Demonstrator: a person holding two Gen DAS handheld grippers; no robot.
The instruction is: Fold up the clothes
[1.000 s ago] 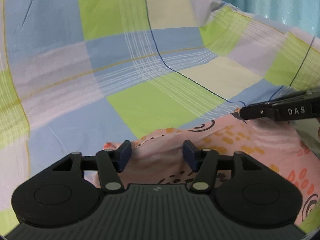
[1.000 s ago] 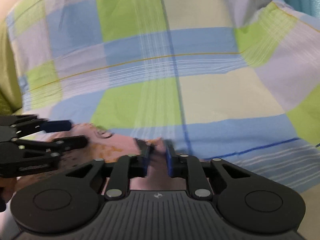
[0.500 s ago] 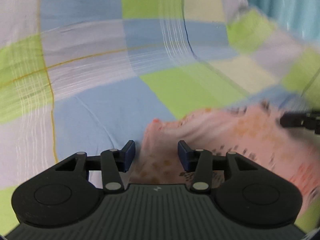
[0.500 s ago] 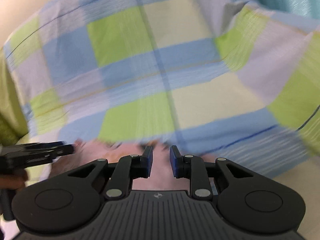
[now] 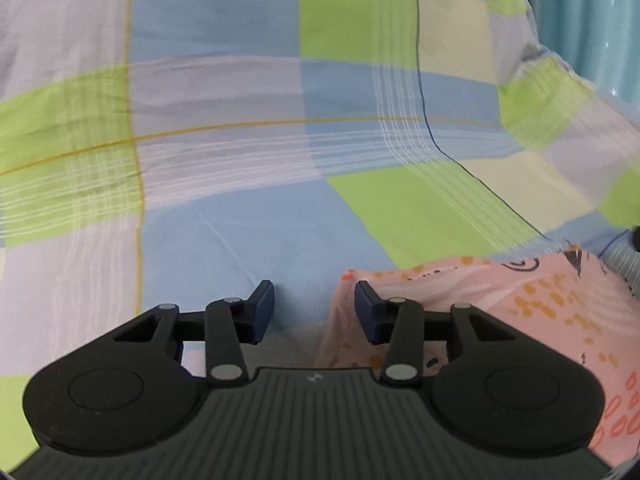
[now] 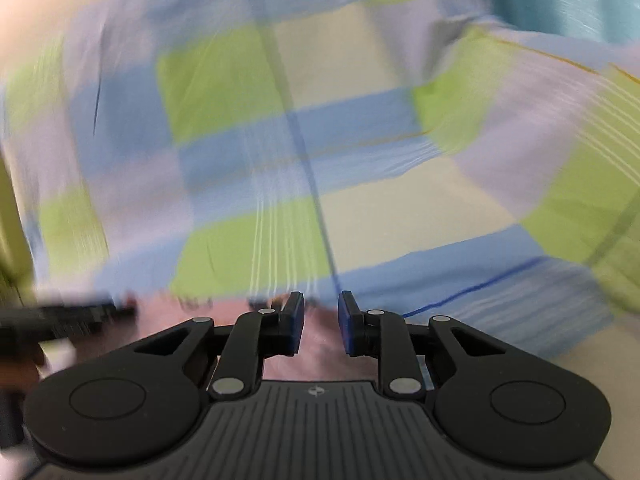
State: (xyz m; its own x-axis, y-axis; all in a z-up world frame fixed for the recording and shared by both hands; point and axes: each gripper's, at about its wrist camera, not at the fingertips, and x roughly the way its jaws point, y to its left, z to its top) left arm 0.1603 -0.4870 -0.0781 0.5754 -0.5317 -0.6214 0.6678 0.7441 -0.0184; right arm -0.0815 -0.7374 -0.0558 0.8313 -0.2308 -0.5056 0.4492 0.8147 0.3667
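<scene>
A pink garment with orange and black prints lies flat on a checked bedsheet. My left gripper hovers over the garment's left edge. Its jaws are closing; the cloth's edge sits between them beside the right pad, and no pad presses on it. In the blurred right wrist view my right gripper stands narrowly open above the pink garment, which shows through the gap. The left gripper appears there as a dark smear at the left edge.
The blue, green and lilac checked bedsheet fills both views and rises in a fold at the back right. A teal curtain hangs behind it at the upper right. A plain pale wall shows at the top left of the right wrist view.
My left gripper slid left to the garment's left edge and its jaws narrowed. The right gripper's jaws parted slightly and it shifted sideways; its tip has almost left the left wrist view.
</scene>
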